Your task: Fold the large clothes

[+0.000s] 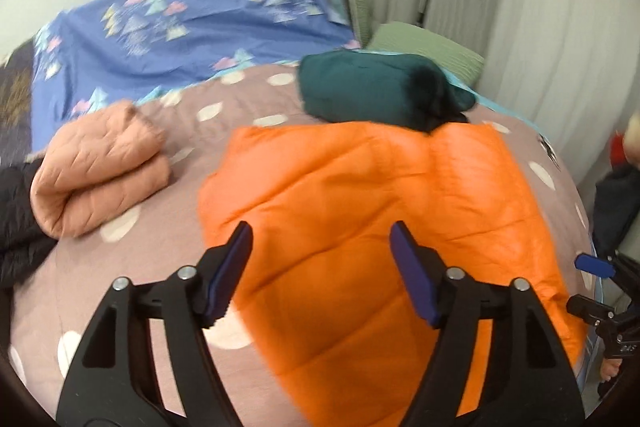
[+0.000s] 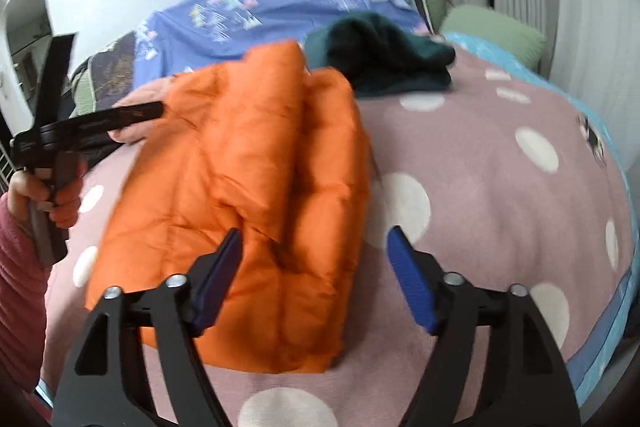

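An orange puffer jacket (image 1: pixel 360 195) lies folded on the pink polka-dot blanket (image 1: pixel 120 291) of a bed. My left gripper (image 1: pixel 320 231) hovers open over the jacket's near left edge, with nothing between its blue pads. In the right wrist view the same jacket (image 2: pixel 248 187) lies left of centre. My right gripper (image 2: pixel 315 233) stands open above its near right corner, gripping nothing. The left gripper (image 2: pixel 114 73) also shows there at the far left, open, held by a hand in a pink sleeve. The right gripper (image 1: pixel 584 285) peeks in at the right edge of the left wrist view.
A folded peach quilted jacket (image 1: pixel 100 175) lies left of the orange one. A folded dark green garment (image 1: pixel 372 87) sits just behind it. A blue patterned duvet (image 1: pixel 180 27) and a green pillow (image 1: pixel 428 47) are further back. A black garment (image 1: pixel 16 211) lies at the far left, curtains (image 1: pixel 540 27) on the right.
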A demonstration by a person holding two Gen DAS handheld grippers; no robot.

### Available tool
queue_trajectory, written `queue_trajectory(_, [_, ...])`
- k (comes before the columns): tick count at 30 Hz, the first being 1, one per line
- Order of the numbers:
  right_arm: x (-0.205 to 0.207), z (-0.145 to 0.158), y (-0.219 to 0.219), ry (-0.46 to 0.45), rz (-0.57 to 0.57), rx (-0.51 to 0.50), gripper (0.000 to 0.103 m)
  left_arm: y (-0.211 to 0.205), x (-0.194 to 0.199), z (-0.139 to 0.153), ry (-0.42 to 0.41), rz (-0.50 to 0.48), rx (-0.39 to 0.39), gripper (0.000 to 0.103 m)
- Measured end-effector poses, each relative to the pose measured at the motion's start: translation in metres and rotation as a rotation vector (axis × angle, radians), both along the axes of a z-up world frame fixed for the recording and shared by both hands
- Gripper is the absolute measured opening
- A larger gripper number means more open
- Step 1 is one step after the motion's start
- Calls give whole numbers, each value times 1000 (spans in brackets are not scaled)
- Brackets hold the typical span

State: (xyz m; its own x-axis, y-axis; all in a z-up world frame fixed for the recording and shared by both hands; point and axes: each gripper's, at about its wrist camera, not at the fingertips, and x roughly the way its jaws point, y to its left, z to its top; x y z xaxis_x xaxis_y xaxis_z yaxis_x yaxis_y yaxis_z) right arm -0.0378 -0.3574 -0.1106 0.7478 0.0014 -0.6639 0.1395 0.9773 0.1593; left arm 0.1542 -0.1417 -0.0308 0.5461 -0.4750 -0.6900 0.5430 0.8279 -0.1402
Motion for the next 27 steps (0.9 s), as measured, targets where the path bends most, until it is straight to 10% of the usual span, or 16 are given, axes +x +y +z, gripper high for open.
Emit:
queue_trajectory(19, [28,-56,-12,142,126,459,92,22,36,-75,323,-10,-208,101])
queue_trajectory(24, [39,-54,-2,140,160,455,50,11,34,-76,302,-20,-175,101])
queue_trajectory(27, [35,-43,2,112,173,415,36,6,28,-66,246,-46,-157,80])
